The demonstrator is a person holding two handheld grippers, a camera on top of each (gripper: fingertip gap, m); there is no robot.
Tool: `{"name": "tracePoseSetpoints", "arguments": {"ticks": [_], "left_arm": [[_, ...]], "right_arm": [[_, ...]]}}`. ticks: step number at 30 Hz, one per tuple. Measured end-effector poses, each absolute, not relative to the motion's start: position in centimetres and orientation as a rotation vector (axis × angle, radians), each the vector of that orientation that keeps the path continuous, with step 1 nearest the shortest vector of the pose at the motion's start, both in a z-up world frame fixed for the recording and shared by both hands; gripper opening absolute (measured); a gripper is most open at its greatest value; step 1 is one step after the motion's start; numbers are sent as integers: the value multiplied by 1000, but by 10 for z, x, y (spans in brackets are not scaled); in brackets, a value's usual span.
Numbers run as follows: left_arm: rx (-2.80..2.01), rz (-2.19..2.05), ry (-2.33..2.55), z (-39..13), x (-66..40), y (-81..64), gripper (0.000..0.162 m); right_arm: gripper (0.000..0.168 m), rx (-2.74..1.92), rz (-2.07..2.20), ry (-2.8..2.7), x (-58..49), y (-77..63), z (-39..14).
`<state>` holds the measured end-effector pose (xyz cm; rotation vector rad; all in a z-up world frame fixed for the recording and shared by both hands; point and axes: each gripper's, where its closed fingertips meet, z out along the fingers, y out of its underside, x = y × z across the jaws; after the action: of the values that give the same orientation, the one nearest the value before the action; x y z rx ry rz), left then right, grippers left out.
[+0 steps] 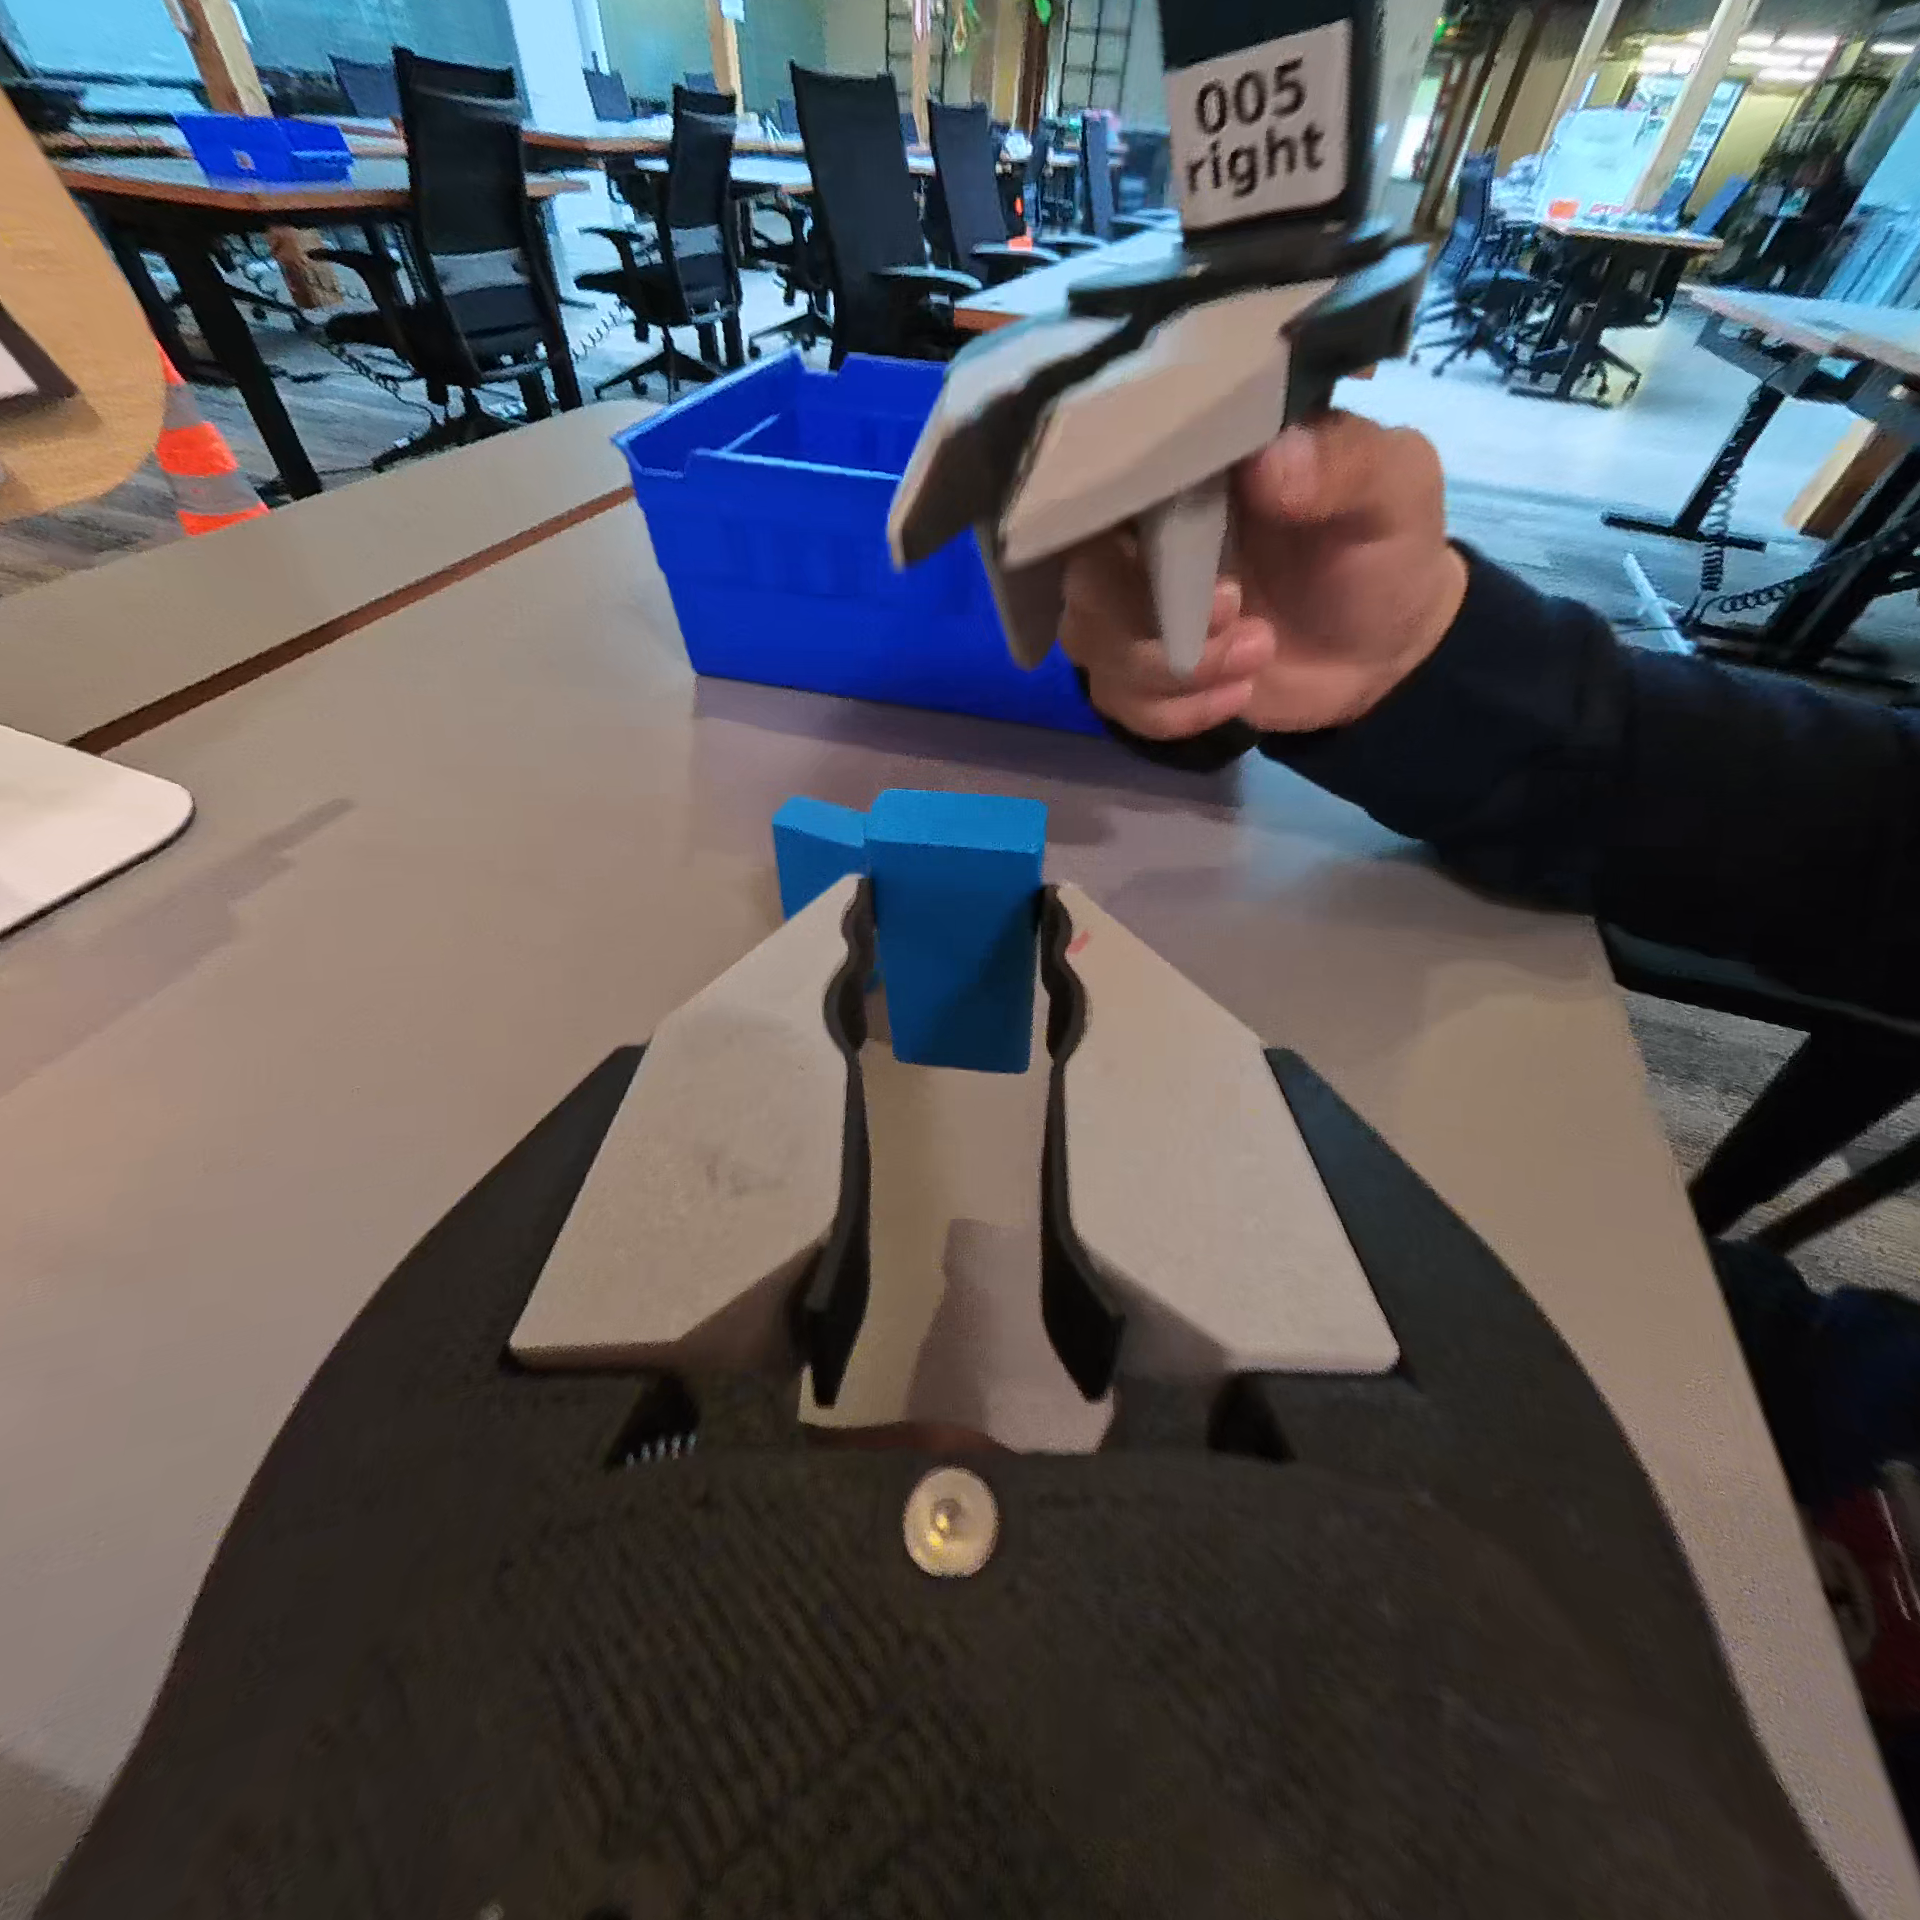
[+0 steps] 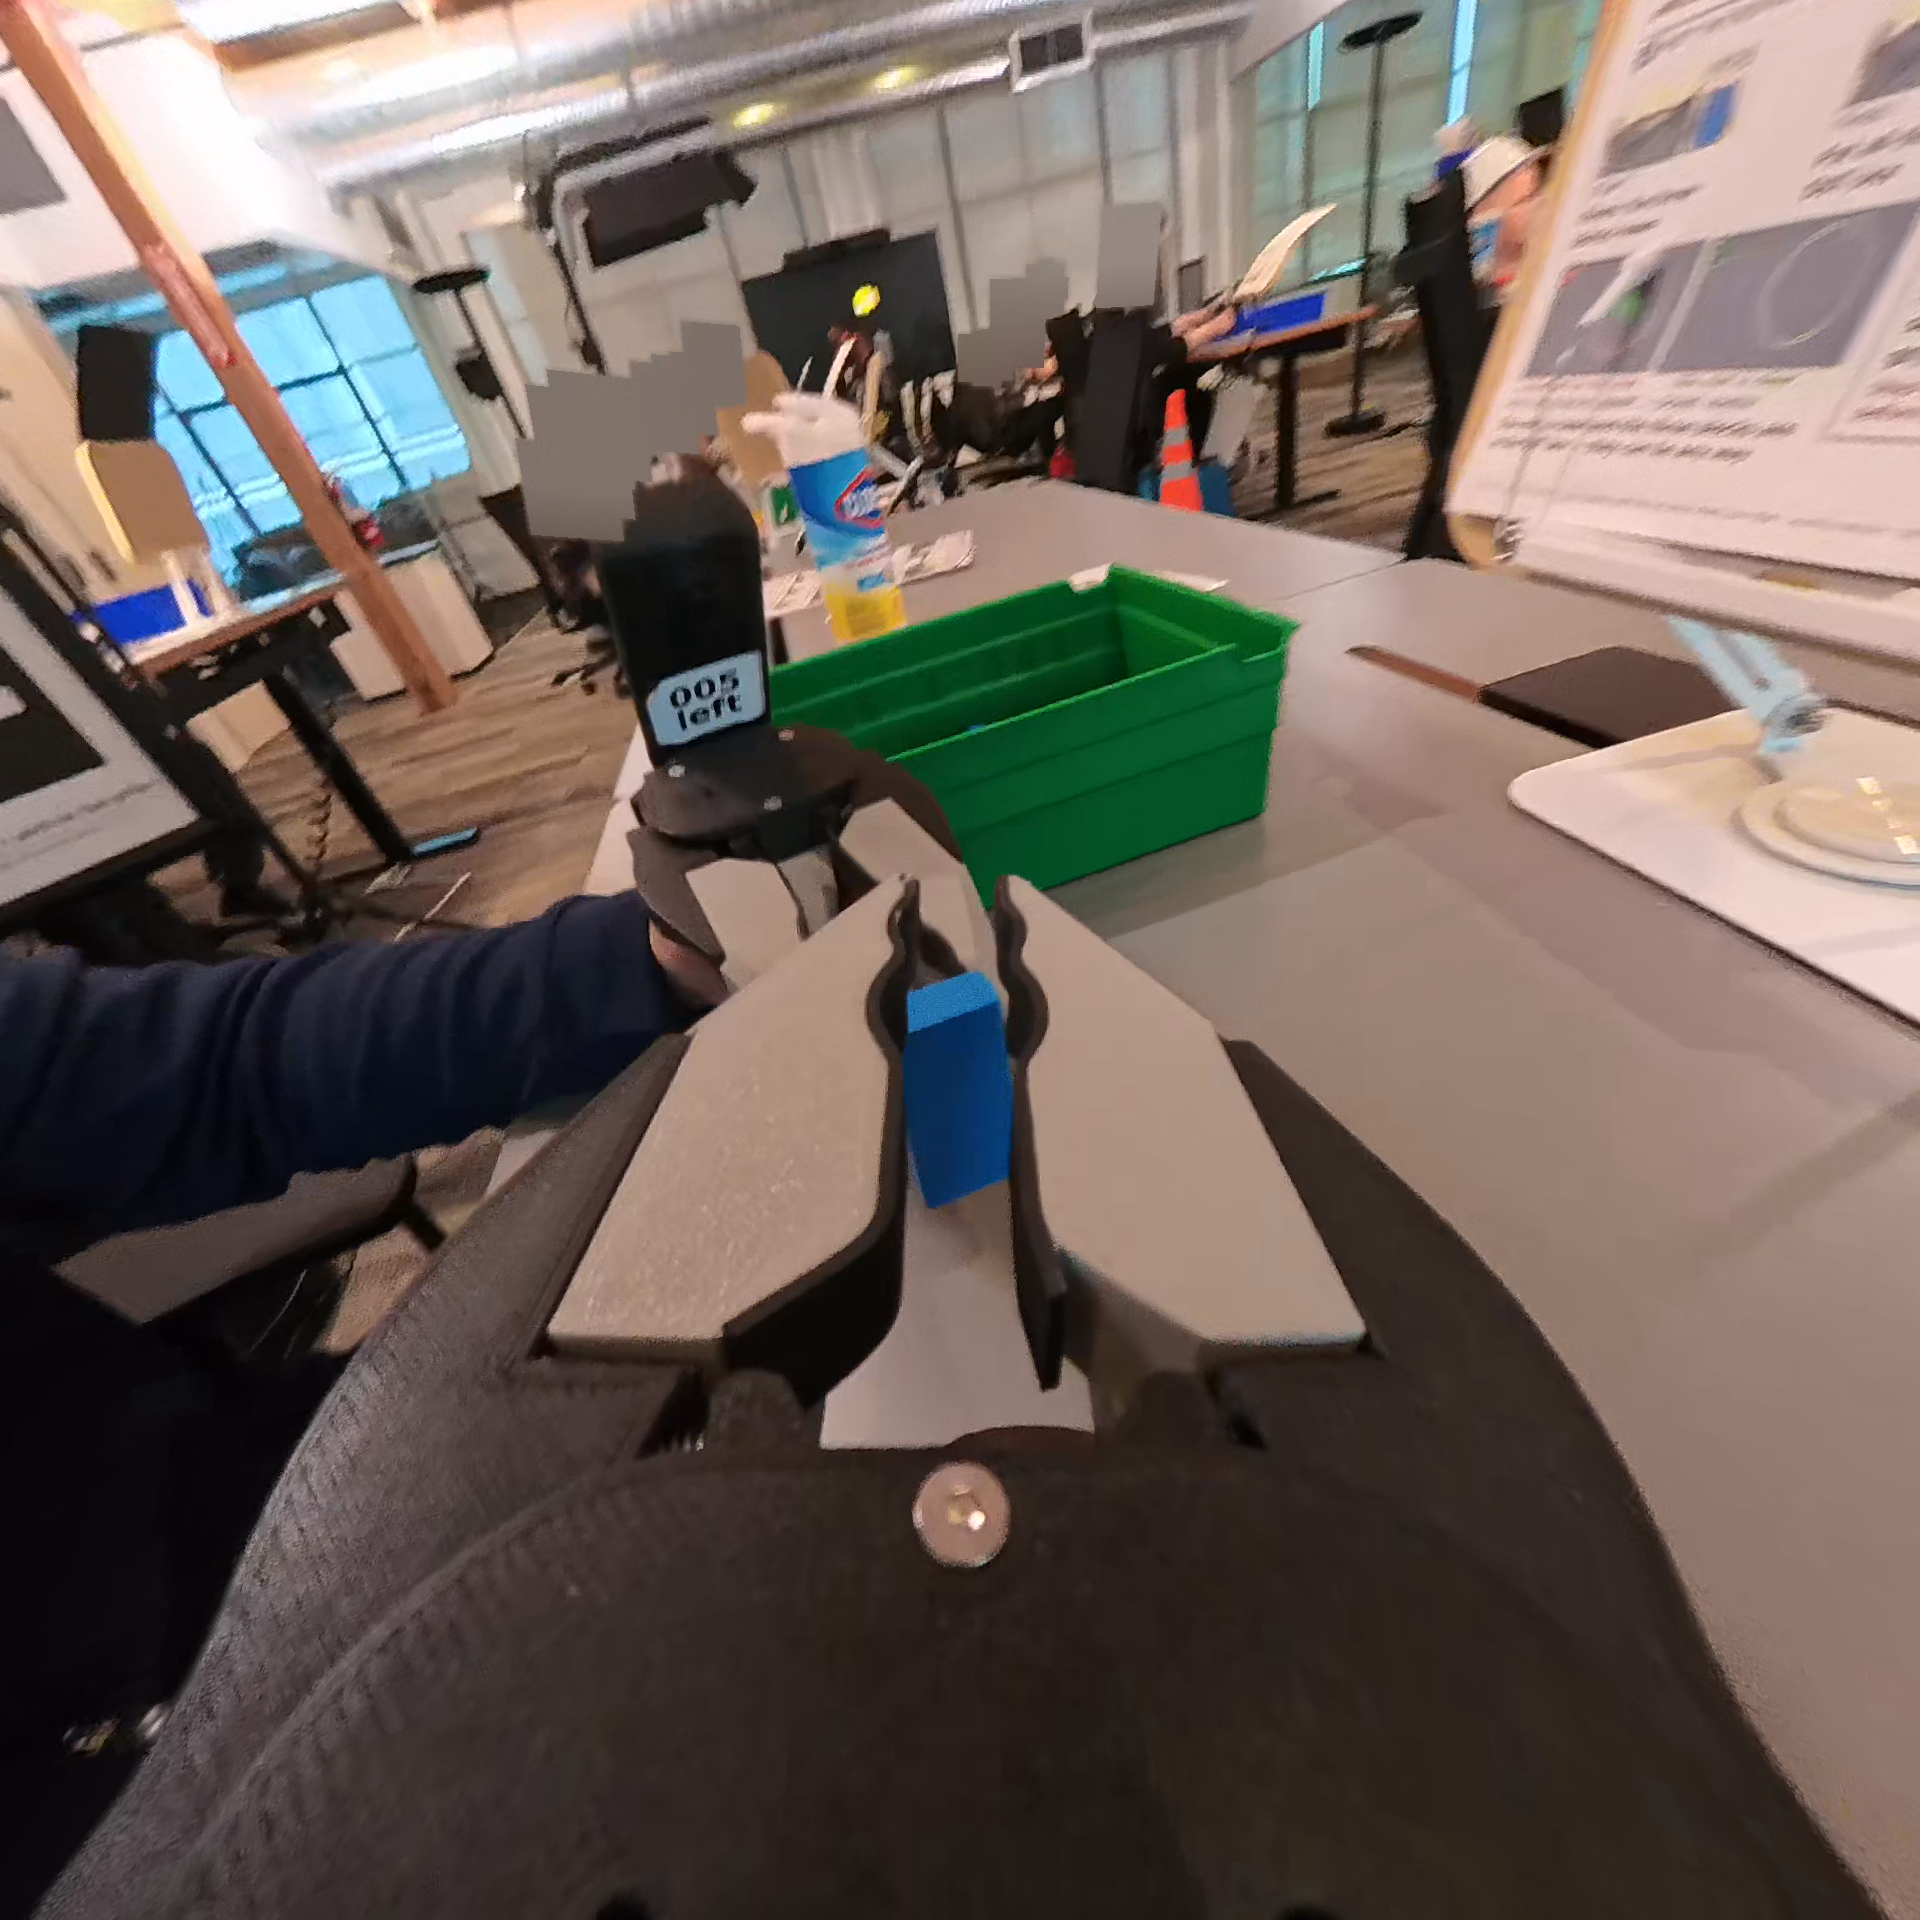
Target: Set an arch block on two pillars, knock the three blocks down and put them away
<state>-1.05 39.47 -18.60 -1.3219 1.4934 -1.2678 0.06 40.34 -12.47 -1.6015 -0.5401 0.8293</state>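
The worktop is a smooth matte grey slab, with a dark seam running across it far ahead of the left jaws. Beyond the left gripper sits a glossy blue plastic bin, open-topped with a divider inside; ahead of the right gripper stands a similar green bin — ribbed walls, a long partition. To the right of the right jaws lies a white rounded tray under a propped board of printed sheets. The grippers are grainy grey wedges with wavy black pads on ridged black bodies. The left jaws stand around an upright blue block, matte and sharp-edged, resting on the worktop; whether the pads press it I cannot tell. Just behind it, to the left, a second blue block peeks out. The right jaws, raised over the blue bin's near corner, pinch a smaller rectangular blue block — its lower end hangs free.
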Motion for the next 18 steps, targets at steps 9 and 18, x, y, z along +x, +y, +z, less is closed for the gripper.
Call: {"name": "tracePoseSetpoints", "arguments": {"ticks": [9,18], "left_arm": [[-1268,-1045,1700,-220,8,425,29],[-1236,-1170,1676,-209,17,433,29]], "right_arm": [[13,-1577,868,-416,24,411,-119],[14,-1586,874,-446,17,409,-120]]}}
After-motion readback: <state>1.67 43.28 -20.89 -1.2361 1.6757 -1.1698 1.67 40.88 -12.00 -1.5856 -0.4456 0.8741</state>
